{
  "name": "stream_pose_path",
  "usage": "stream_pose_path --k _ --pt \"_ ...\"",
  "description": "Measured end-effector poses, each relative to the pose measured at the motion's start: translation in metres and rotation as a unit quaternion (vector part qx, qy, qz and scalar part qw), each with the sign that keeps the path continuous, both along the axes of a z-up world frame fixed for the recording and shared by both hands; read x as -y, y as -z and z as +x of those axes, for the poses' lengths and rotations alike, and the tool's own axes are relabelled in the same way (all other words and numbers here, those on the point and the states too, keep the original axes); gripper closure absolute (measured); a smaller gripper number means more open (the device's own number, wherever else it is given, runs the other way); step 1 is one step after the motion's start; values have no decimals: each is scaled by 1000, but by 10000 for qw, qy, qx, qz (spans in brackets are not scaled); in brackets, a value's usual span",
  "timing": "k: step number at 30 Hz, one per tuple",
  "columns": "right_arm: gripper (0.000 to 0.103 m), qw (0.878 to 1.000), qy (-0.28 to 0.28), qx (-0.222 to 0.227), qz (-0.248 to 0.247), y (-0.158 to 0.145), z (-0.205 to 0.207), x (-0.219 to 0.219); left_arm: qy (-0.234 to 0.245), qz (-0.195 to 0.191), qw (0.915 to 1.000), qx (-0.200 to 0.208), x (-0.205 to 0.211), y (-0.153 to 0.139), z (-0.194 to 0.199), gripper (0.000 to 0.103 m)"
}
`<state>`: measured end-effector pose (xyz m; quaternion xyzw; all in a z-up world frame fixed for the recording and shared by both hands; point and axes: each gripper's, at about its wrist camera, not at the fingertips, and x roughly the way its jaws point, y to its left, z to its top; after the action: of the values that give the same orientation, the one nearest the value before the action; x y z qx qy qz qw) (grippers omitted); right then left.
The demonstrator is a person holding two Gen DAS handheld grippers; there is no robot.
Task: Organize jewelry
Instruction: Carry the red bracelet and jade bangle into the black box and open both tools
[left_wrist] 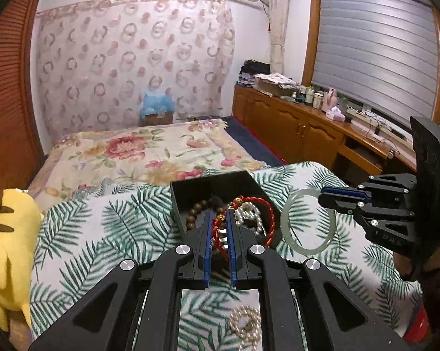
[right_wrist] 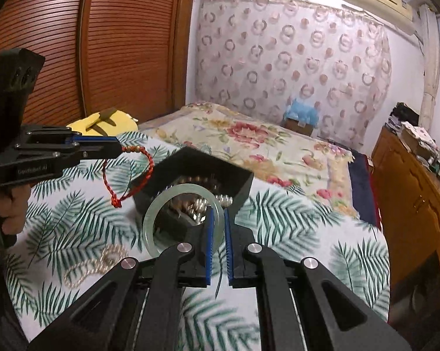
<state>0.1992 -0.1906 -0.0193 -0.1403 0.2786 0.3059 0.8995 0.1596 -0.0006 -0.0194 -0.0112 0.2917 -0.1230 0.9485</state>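
Right wrist view shows the right tool [right_wrist: 218,222] pinching the rim of a pale green bangle [right_wrist: 182,218], held just before the black box [right_wrist: 243,188]. The left tool [left_wrist: 220,219] grips a red cord bracelet [left_wrist: 268,219] over that box, slightly nearer it.

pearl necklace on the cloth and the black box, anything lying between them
Nothing lies there: in the right wrist view, only bare leaf-print cloth runs from the pearl necklace to the black box. The red cord bracelet hangs above it.
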Motion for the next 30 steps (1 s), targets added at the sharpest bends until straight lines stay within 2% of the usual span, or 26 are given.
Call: stream_pose_path --k 9,18,23,24,25,27,30 --pt "95 9999 -90 64 -13 2 41 -17 -127 -37 9999 -77 -4 4 46 95" --pt "94 10000 -42 29 15 4 57 -13 -164 -81 9994 -284 -1 29 62 95" --pt "94 9999 -83 33 51 2 61 -16 -162 -221 9991 -338 -7 33 66 93" --pt "94 9999 -105 16 47 3 61 -18 -159 -249 9990 -337 -8 33 67 88" --pt "94 9999 -145 -17 29 6 62 -21 -163 -272 9989 -334 -9 33 67 75" --pt "94 9998 -201 -76 -22 10 63 -27 -181 -283 9989 -312 -11 34 67 64" --pt "94 9994 -292 -164 -98 18 62 -36 -230 -289 9988 -307 -13 34 66 59"
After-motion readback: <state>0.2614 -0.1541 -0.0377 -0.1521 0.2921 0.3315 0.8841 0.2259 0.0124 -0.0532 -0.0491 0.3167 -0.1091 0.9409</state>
